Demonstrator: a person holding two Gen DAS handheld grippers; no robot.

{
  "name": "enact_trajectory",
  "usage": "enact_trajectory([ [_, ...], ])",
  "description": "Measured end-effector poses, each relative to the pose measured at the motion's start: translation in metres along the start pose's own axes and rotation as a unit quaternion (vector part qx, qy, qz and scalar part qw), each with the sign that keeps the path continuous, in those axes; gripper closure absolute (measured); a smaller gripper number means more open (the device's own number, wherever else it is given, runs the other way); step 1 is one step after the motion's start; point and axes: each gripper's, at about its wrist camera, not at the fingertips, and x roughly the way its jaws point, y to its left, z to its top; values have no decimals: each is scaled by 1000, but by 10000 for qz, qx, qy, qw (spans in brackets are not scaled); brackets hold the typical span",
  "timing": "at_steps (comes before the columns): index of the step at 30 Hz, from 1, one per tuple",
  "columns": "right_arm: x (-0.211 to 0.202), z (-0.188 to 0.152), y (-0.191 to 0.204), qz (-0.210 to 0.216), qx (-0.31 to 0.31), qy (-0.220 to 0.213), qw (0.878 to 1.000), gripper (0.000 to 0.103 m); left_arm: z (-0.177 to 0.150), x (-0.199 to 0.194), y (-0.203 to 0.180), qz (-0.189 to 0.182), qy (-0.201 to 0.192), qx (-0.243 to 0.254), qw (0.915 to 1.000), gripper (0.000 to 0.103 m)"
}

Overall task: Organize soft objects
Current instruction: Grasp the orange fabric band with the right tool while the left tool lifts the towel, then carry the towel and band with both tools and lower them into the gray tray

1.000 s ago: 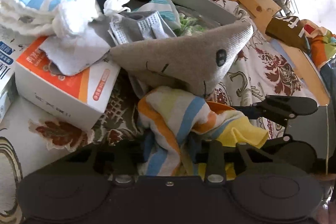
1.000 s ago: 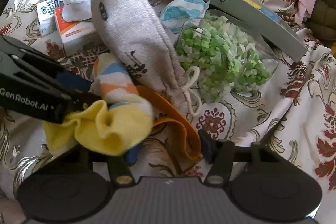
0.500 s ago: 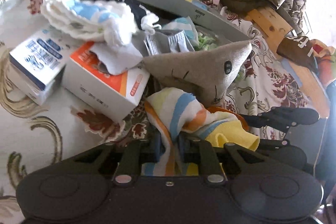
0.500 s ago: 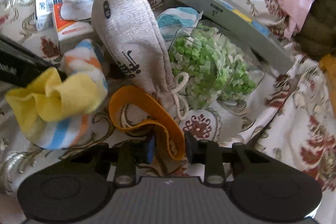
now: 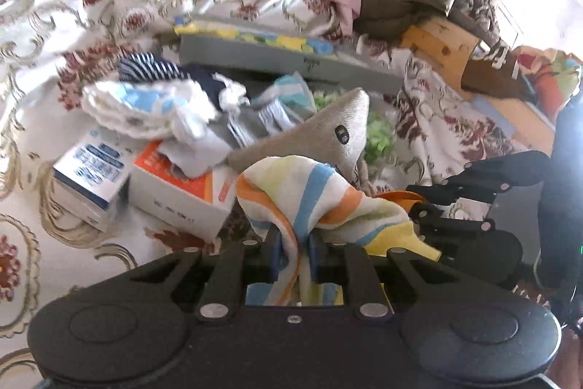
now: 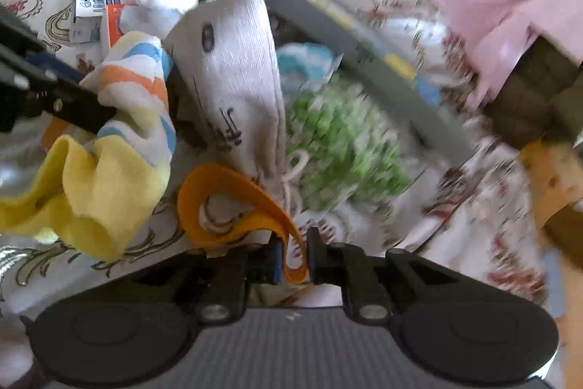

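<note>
Left tool: clenched on the striped sock, a fold of it bunched between the pads. A second ago the jaws stood apart around the cloth; now they have closed on it.
Right tool: clenched on the orange band, gripping the near end of its loop. It was open a second ago, with the band lying ahead of it.
Striped sock: lifted off the bedspread, its yellow cuff hanging to the right. It sits just in front of the grey pouch and was lower and closer to the orange box before.
Orange band: loop curls up to the left of the right tool, its far edge touching the pouch's drawstring end. It is partly under the sock in the left view.
Rest of the pile: white and blue cloth, navy striped sock and the two boxes lie far left; the green bag lies right of the pouch, blurred.
What changed: both tools went from free to holding, and the left one rose with its sock.
Meaning for the task: the sock and band look tangled together, so the two grips probably serve to pull them apart before each is sorted.
Risk: the band may drag the pouch's cord along.
</note>
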Motion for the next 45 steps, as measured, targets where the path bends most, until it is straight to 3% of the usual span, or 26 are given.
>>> enact_trajectory([
  [3, -13, 3, 9, -397, -281, -284, 9984, 89, 1, -14, -3, 131, -274, 63, 9995, 88],
  [10, -21, 7, 12, -834, -363, -514, 9945, 89, 8, -44, -12, 379, -839, 258, 9954, 88],
  [17, -35, 14, -17, -1206, 542, -1114, 9849, 88, 39, -61, -13, 421, -1194, 37, 9919, 88],
  [21, -44, 20, -41, -1355, 1176, -1519, 9720, 88, 70, -59, -14, 300, -1329, -159, 9906, 88],
  [26, -34, 33, -88, -1219, 2013, -1792, 9553, 87, 117, -30, -10, 468, -1379, -135, 9892, 87],
  [34, 35, 81, -145, -779, 2741, -1827, 9410, 86, 189, 43, 10, 841, -1368, -38, 9870, 87],
  [38, 75, 96, -161, -618, 3067, -1715, 9342, 86, 218, 84, 30, 1042, -1204, -272, 9869, 87],
  [45, 116, 114, -176, -498, 3192, -1513, 9342, 86, 244, 143, 59, 1300, -683, -731, 9865, 87],
])
